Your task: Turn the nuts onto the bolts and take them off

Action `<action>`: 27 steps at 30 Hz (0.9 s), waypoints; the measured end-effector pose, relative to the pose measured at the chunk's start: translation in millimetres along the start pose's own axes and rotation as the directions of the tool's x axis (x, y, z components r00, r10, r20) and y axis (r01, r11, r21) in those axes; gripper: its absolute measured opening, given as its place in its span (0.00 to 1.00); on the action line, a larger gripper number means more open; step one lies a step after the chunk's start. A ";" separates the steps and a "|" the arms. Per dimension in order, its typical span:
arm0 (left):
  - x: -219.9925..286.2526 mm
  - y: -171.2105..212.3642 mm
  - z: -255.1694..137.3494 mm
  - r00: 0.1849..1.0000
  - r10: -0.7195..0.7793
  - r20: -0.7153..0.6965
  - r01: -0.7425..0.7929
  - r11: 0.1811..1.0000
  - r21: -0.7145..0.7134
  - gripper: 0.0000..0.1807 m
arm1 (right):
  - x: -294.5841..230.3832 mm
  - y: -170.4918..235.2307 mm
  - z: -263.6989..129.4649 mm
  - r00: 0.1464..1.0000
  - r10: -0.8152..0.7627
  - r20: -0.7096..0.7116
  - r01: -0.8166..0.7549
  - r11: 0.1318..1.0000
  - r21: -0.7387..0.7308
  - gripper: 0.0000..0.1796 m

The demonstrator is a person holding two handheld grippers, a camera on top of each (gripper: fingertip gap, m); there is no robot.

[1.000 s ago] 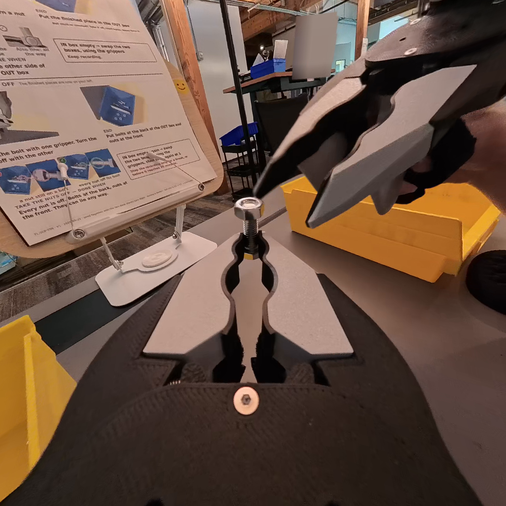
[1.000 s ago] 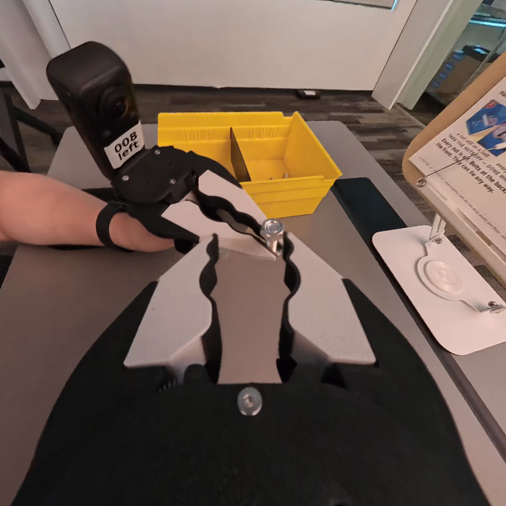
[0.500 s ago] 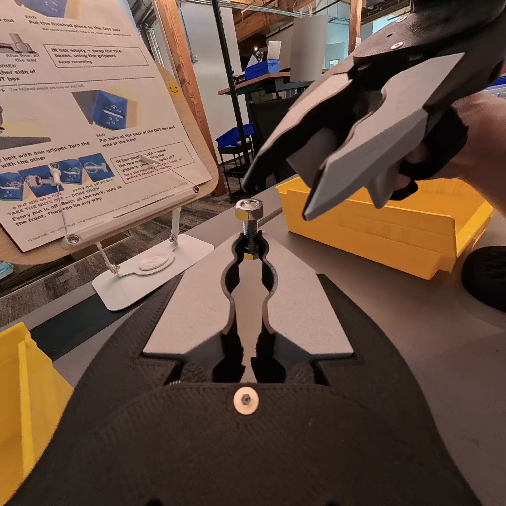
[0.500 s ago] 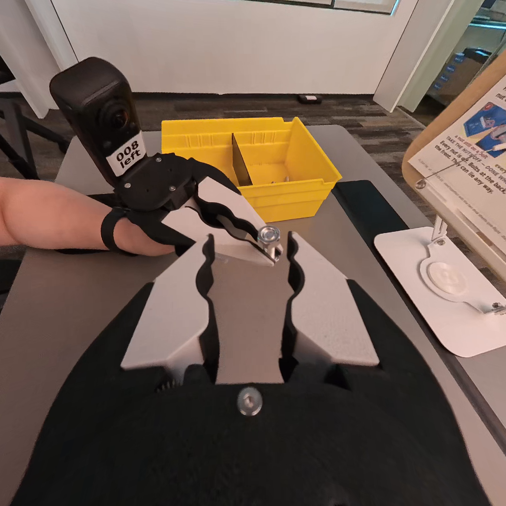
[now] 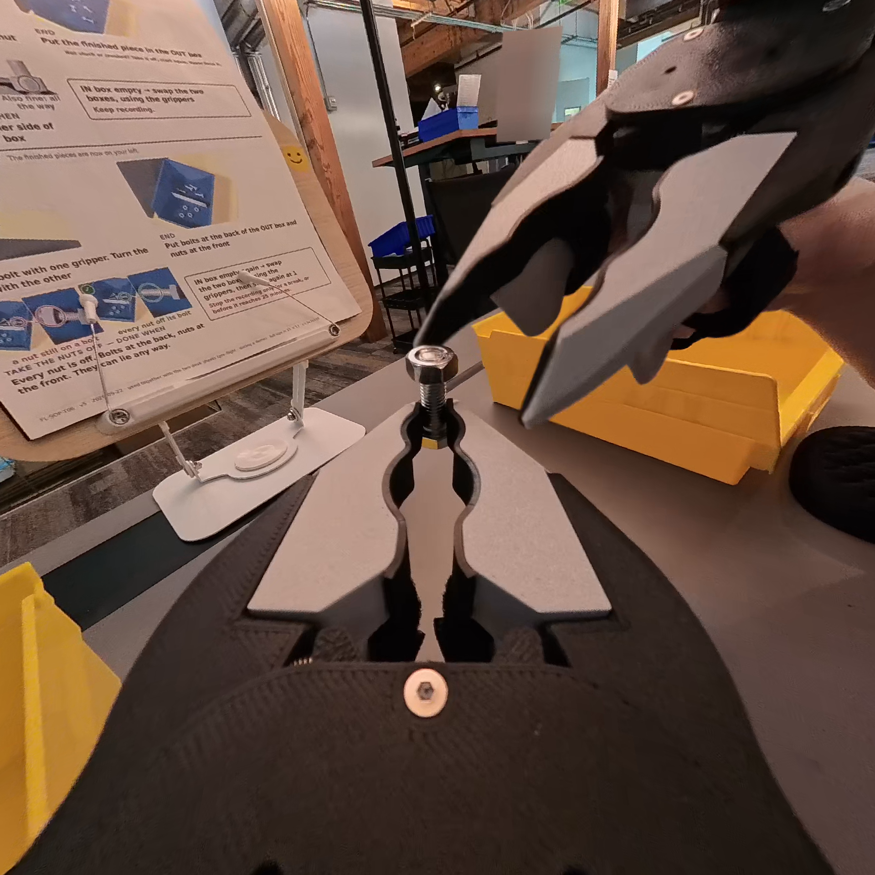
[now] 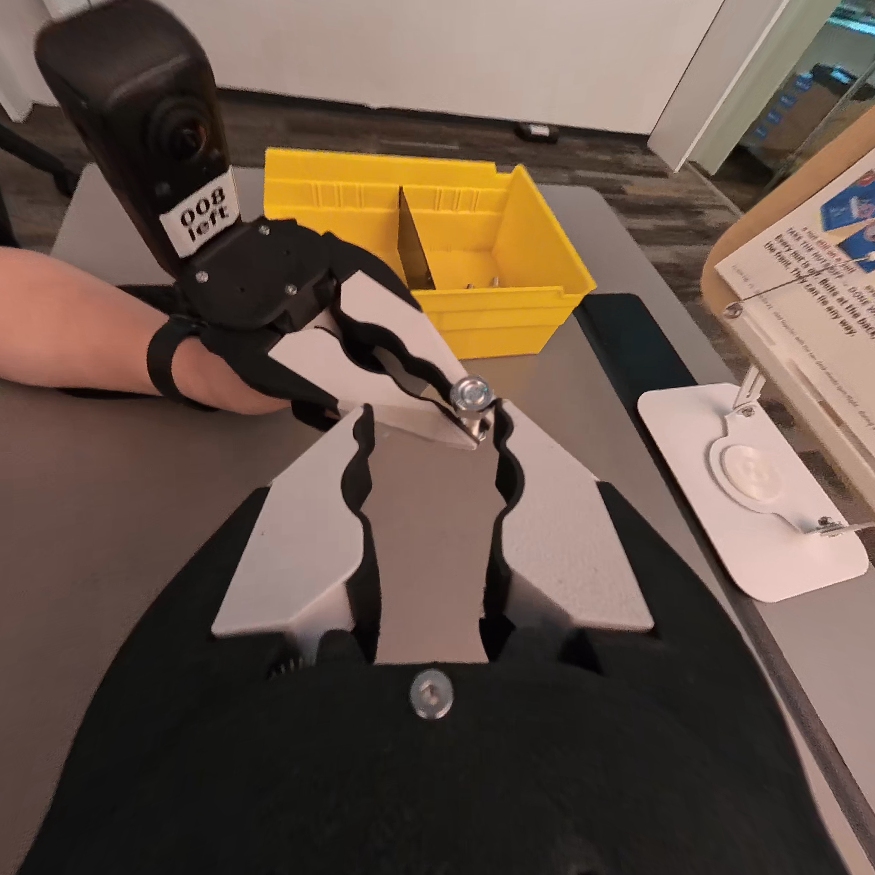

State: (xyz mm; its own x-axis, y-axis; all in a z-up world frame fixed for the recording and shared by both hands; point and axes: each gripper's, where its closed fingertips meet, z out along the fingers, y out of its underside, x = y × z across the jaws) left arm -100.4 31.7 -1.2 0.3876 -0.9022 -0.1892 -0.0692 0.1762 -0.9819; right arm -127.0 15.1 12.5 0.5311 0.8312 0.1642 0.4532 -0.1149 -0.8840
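Note:
My left gripper (image 5: 432, 413) is shut on a bolt (image 5: 431, 402) and holds it upright above the grey table. A silver hex nut (image 5: 431, 363) sits at the top of the threaded shaft. My right gripper (image 5: 473, 379) is open and comes in from the upper right, with one fingertip (image 5: 419, 340) at the nut's top edge. In the right wrist view the nut (image 6: 471, 393) lies just inside the right finger of my open right gripper (image 6: 433, 412). The jaws are wide apart and do not clamp the nut. The left gripper (image 6: 461, 426) reaches in from the left.
A divided yellow bin (image 6: 497, 312) with a few bolts stands behind the left gripper. Another yellow bin (image 5: 663, 402) is at the right. An instruction sheet (image 5: 142, 213) leans on a stand with a white base (image 5: 255, 468). A black round object (image 5: 838, 478) lies at the right edge. Only a small space, under 4 cm, lies between the two pairs of fingers.
My right gripper drew back and up from the nut half a second ago, then came back down to it, staying open. The left gripper keeps its hold on the bolt.

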 end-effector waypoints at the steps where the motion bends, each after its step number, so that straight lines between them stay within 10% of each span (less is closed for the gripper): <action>1: -0.3 0.4 0.0 1.000 0.001 0.002 -0.001 1.000 -0.003 0.04 | 0.2 2.5 0.3 1.000 -0.005 -0.003 0.005 1.000 -0.016 0.28; 5: -3.6 0.2 -0.5 1.000 -0.025 0.006 0.025 1.000 0.001 0.04 | 0.2 2.6 -10.3 0.999 0.025 0.029 -0.025 1.000 -0.018 0.12; 10: 0.1 -0.6 0.0 1.000 -0.006 -0.003 0.006 1.000 0.003 0.04 | 4.1 -7.0 -4.4 1.000 0.024 -0.003 -0.024 0.998 0.052 0.33; 16: -3.2 1.6 -0.1 1.000 -0.020 0.007 0.020 1.000 -0.004 0.04 | -7.2 9.3 -5.4 0.998 -0.036 0.051 0.039 0.998 -0.054 0.17; 23: -2.4 -1.9 -1.0 1.000 -0.008 0.005 0.008 1.000 0.007 0.04 | -3.5 5.8 5.3 0.999 -0.048 0.013 0.048 0.999 -0.021 0.35; 27: -6.7 -2.0 -2.0 1.000 -0.020 0.019 0.020 1.000 0.008 0.04 | -13.3 9.2 -1.7 0.994 -0.094 0.057 0.098 0.994 -0.056 0.17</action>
State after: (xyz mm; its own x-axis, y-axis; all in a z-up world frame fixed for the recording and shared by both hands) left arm -104.8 36.6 2.1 0.4061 -0.8980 -0.1692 -0.0544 0.1610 -0.9854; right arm -128.7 2.0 2.9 0.4439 0.8682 0.2215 0.5423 -0.0635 -0.8378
